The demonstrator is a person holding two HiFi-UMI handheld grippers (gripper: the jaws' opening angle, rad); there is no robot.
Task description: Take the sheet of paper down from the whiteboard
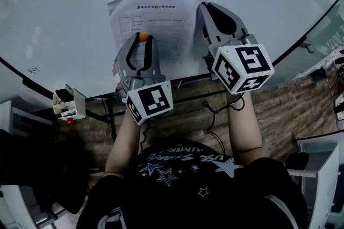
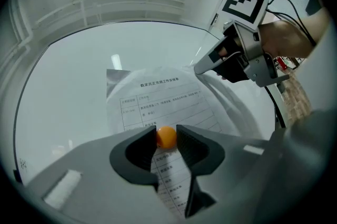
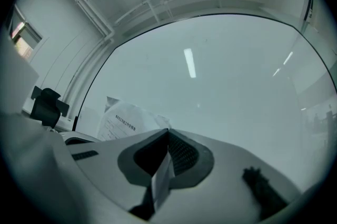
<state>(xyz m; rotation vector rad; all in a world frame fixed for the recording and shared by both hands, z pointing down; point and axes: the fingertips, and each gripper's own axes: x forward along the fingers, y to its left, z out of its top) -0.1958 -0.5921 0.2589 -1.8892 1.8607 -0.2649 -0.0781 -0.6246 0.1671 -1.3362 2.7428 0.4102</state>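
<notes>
A printed sheet of paper (image 1: pixel 166 21) hangs on the whiteboard (image 1: pixel 59 13), pinned by a small orange magnet (image 1: pixel 143 36) near its lower middle. My left gripper (image 1: pixel 143 40) has its two fingertips on either side of that magnet (image 2: pixel 166 136) and is shut on it. In the left gripper view the paper (image 2: pixel 158 97) spreads above the jaws. My right gripper (image 1: pixel 206 7) is shut on the sheet's right edge. In the right gripper view a strip of the paper (image 3: pixel 162 175) runs down between the closed jaws of that gripper (image 3: pixel 168 133).
A small white holder with markers (image 1: pixel 69 103) hangs at the board's lower left, with a red magnet (image 1: pixel 70 121) under it. The board's dark frame (image 1: pixel 301 42) curves down the right side. Cables (image 1: pixel 212 109) hang below the board against a brick-patterned surface.
</notes>
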